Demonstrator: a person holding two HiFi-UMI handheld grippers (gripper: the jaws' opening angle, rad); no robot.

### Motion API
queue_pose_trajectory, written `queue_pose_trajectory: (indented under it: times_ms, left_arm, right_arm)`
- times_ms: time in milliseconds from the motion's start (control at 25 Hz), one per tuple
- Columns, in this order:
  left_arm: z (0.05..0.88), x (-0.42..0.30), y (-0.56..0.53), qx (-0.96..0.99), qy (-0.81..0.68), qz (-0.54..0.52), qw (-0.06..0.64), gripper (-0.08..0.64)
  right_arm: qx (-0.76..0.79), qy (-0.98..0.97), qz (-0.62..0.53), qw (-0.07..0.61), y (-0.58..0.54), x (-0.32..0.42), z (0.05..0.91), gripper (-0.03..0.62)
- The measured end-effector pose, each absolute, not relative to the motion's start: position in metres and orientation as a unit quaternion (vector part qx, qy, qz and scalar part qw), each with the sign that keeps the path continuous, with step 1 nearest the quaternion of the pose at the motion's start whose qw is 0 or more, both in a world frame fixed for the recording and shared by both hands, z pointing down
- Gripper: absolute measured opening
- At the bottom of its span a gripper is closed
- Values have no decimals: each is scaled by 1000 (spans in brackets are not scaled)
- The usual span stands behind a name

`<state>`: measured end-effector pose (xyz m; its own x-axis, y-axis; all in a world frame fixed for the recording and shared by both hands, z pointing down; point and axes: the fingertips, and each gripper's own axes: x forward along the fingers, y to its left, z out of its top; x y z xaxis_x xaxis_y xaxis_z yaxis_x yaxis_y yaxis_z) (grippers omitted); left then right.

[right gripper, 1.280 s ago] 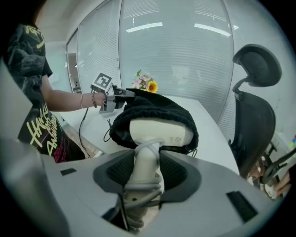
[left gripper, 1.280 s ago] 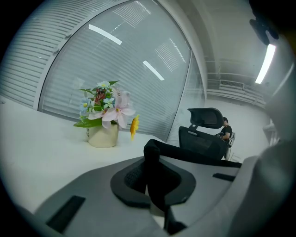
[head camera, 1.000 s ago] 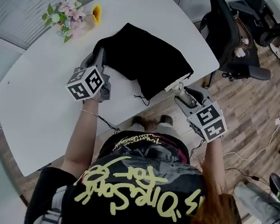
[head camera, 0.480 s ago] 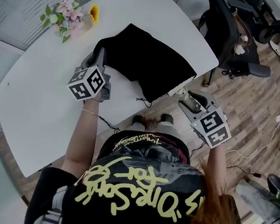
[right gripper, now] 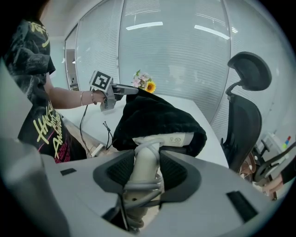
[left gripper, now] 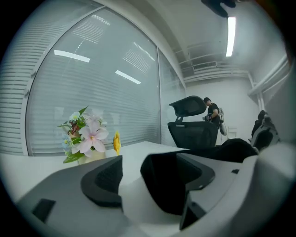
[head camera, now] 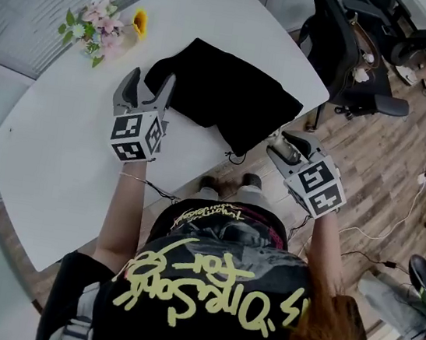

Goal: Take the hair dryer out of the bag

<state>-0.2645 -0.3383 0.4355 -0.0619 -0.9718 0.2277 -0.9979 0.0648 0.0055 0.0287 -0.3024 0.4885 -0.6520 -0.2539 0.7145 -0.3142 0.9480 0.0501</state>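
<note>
My right gripper (right gripper: 146,158) is clamped on the white handle of the dryer (right gripper: 172,138), which has its cord wound round it. The handle's long axis runs straight from the jaws up into the mouth of the black bag (right gripper: 152,115). The head end points away, inside the bag, with cloth draped over it (only a labelled white strip shows). The bag lies on the white table (head camera: 58,151), mouth at the near edge. My left gripper (head camera: 152,80) hovers at the bag's left end; its jaws have just sprung wide, with nothing between them. Flowers (head camera: 100,25) stand beyond it, and an office chair (head camera: 337,41) sits past the table.
</note>
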Motion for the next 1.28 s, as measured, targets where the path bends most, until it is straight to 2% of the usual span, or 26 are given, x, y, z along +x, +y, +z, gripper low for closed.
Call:
queue_pose_trajectory:
  times_ms: [40, 160, 280, 360, 480, 520, 560, 680, 720, 800, 880, 1280]
  left_arm:
    - [427, -267, -334, 679, -727, 73, 79, 371]
    - [388, -262, -321, 667, -740, 86, 10, 373]
    - [366, -223, -319, 700, -702, 126, -44, 373]
    - [378, -183, -325, 754, -638, 154, -31, 320]
    - [427, -142, -333, 804, -558, 205, 23, 293]
    - [443, -137, -335, 808, -545, 222, 40, 285]
    - [457, -136, -337, 808, -538, 234, 55, 236]
    - [486, -142, -341, 800, -534, 261, 84, 218]
    - [493, -144, -342, 794, -533, 280, 81, 183]
    - [504, -146, -344, 782, -531, 319, 68, 68]
    - [514, -149, -346, 775, -529, 340, 67, 12]
    - [526, -163, -357, 763, -531, 357, 96, 8]
  right_arm:
    - [155, -909, 38, 386, -305, 25, 488, 181]
    - [148, -912, 33, 382, -310, 12, 484, 181]
    - [141, -916, 35, 374, -314, -3, 481, 181]
    - [136, -917, 33, 373, -315, -11, 480, 181]
    - [133, -916, 29, 377, -317, -15, 482, 181]
    - [134, -915, 28, 380, -317, -15, 482, 181]
    - [134, -913, 27, 383, -317, -14, 484, 181]
    - [134, -910, 27, 391, -316, -7, 487, 181]
    - [133, -910, 29, 392, -316, -5, 488, 181]
    - [135, -910, 33, 390, -315, -2, 489, 181]
    - [135, -911, 35, 387, -314, -1, 489, 181]
    - [121, -916, 23, 383, -301, 6, 478, 181]
